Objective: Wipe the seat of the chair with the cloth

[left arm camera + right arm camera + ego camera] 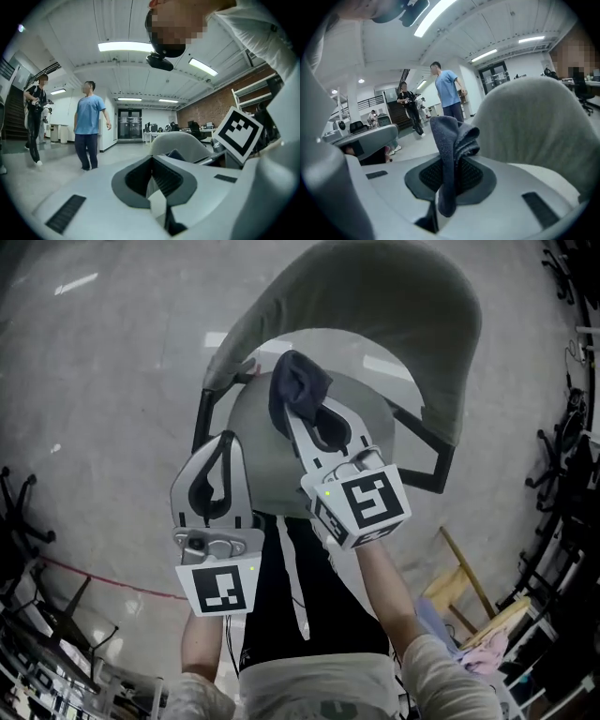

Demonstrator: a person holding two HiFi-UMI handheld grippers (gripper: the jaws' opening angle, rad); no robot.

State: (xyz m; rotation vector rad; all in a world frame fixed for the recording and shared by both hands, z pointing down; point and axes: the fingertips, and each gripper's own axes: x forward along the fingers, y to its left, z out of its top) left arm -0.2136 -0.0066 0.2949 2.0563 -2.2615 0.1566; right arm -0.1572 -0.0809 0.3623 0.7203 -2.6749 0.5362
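Cloth in right gripper — seat seen overhead only.

- an open-plan office or lab is indicated by a polished grey floor and long strip lights.
- desks with monitors are seen before a brick wall, near glass double doors.
- office chairs are seen along the edges.

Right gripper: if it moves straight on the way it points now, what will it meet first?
Probably the chair's backrest, near its edge; depth is unclear. The right gripper holds the cloth, which would touch first.
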